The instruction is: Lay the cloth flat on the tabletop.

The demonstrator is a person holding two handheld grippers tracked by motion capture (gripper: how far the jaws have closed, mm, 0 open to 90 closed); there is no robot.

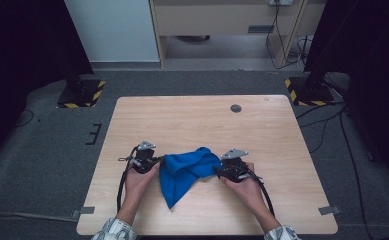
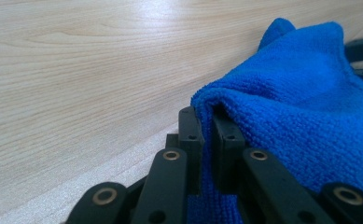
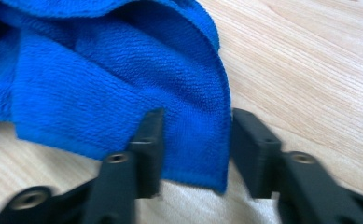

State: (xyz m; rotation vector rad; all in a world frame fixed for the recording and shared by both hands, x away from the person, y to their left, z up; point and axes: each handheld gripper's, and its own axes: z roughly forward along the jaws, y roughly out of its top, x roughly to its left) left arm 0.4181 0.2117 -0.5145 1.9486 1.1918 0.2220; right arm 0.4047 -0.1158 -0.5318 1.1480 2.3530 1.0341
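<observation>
Left gripper (image 2: 206, 128) jaws clamp the blue cloth (image 1: 187, 172) edge; right gripper (image 3: 195, 140) jaws stand wide, straddling its opposite edge. Bench (image 1: 192, 115) open beyond.

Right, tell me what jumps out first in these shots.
The bright blue cloth, crumpled on the near half of the pale wooden table. The left gripper is clamped on one edge, while the right gripper sits open with its jaws either side of another edge.

Even overhead light, dark side edges, blurred near jaws.
</observation>
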